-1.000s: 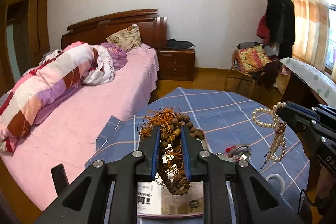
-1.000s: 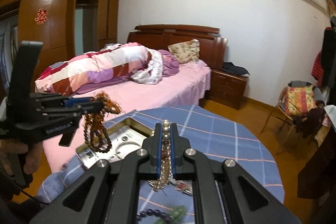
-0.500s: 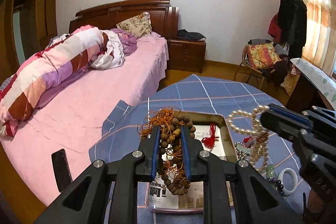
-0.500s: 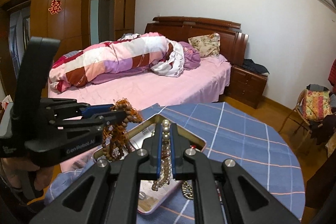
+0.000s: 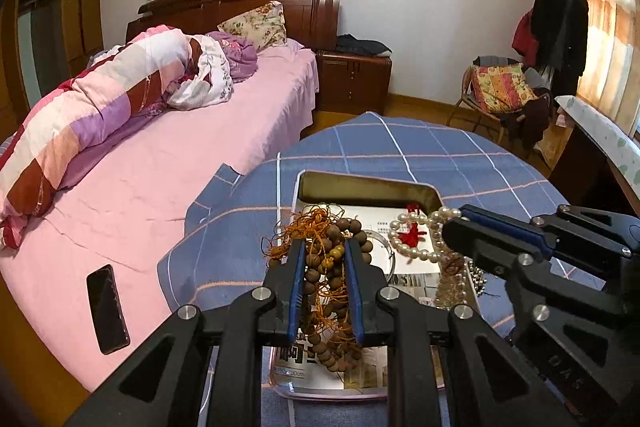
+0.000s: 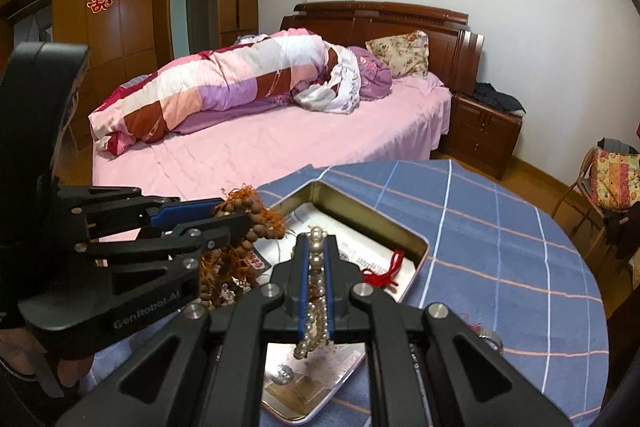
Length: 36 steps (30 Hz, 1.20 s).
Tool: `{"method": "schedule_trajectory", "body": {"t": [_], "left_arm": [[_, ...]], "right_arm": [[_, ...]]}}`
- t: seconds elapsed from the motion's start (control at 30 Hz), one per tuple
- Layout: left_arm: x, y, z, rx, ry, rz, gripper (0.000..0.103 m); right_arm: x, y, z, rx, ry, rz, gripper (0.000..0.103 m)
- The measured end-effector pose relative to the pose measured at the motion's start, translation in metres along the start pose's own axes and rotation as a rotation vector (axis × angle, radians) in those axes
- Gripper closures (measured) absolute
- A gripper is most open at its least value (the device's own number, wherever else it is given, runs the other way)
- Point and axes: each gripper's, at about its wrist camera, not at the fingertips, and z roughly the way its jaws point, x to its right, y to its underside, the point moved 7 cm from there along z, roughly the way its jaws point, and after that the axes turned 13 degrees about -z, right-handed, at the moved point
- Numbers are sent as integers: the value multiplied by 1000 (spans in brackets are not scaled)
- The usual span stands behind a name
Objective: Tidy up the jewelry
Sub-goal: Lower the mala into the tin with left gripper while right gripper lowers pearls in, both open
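My left gripper [image 5: 323,247] is shut on a bundle of brown wooden beads [image 5: 326,291] with orange cord and holds it above the open metal tin [image 5: 360,189]. It also shows in the right wrist view [image 6: 236,217], with the wooden beads [image 6: 256,223] hanging from it. My right gripper [image 6: 316,241] is shut on a white pearl necklace [image 6: 316,291] over the same tin [image 6: 372,223]. In the left wrist view the right gripper [image 5: 452,227] holds the pearls [image 5: 416,227] over the tin's right side. A red tassel knot [image 6: 384,277] lies inside the tin.
The tin sits on a round table with a blue checked cloth [image 5: 400,147]. A pink bed [image 5: 160,167] stands close on the left, with a dark phone [image 5: 107,309] on it. A silver bead chain [image 5: 478,277] lies right of the tin. A chair [image 5: 500,95] stands beyond the table.
Both grippers have moved in over the tin with their jewelry still held. The pearls have come from the table's right side to above the tin.
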Motion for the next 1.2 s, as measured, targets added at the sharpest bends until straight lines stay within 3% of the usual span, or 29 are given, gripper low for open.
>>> {"method": "schedule_trajectory", "body": {"t": [0.93,1.03,1.07,1.1,1.17,1.2], "left_arm": [[-2,24,33,-86,-31,24,82],[-1,24,33,-97,-34,22,75],[-1,23,32,-92,-26,16,70],[-2,22,30,-83,-25,12,59],[-1,18,24,-61,-13,1,51],[1,17,22,-58,-5,-2,47]], "right_arm": [[-2,32,31,-123,-34,28,93],[-1,33,30,-118,-50,39,93],[-1,32,30,-118,-51,41,89],[0,32,29,-116,-50,43,80],[3,32,25,-104,-48,54,60],[6,32,22,-100,-42,60,55]]}}
